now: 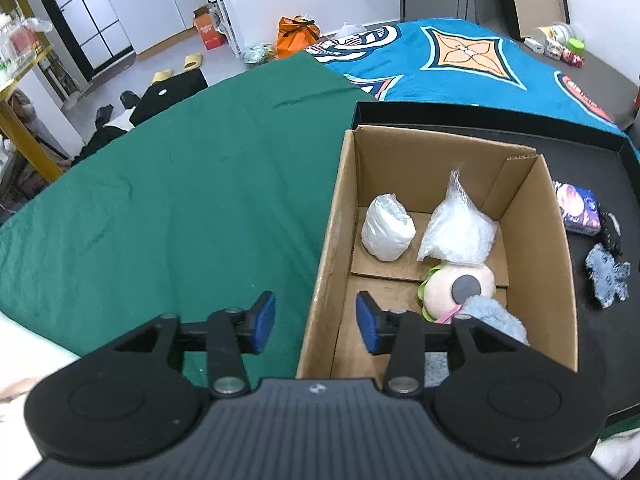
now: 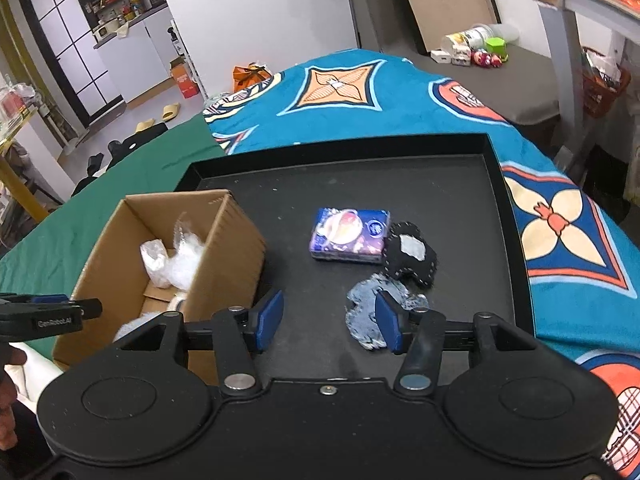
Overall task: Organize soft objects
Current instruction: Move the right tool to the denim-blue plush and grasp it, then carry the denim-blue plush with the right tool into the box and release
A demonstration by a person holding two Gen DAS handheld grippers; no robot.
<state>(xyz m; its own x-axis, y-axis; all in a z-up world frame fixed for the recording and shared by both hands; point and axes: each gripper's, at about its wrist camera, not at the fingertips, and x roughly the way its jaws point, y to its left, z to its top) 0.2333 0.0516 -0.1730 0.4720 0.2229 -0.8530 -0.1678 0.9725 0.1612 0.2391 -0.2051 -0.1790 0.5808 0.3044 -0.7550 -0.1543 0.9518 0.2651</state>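
We find a cardboard box standing at the left end of a black tray, which itself lies on a bed covered by a green sheet and a patterned blue blanket. The box appears to serve as the collection point for the soft things: it already holds a wrapped white roll, a clear bag of white stuffing, a round cream plush toy and a pale blue fluffy piece, all resting on its floor. Three items remain on the bare tray floor to the right of the box: a purple tissue pack, a black stitched pad touching the pack's right end, and a grey-blue fuzzy cloth just in front of both. We judge that these await transfer, so the sorting is partly done. The left gripper hangs over the near left wall of the box, its blue pads spread wide with nothing between them; one finger sits outside the wall and one over the interior, a position consistent with steadying the box or having nothing to carry. The right gripper is likewise spread and empty, held low over the tray with its right finger in front of the grey-blue cloth, which lies off to the right of the gap rather than between the pads. In our assessment that cloth is the likeliest next pickup, being nearest; being flat and limp, it may call for a pinch close to the tray floor.
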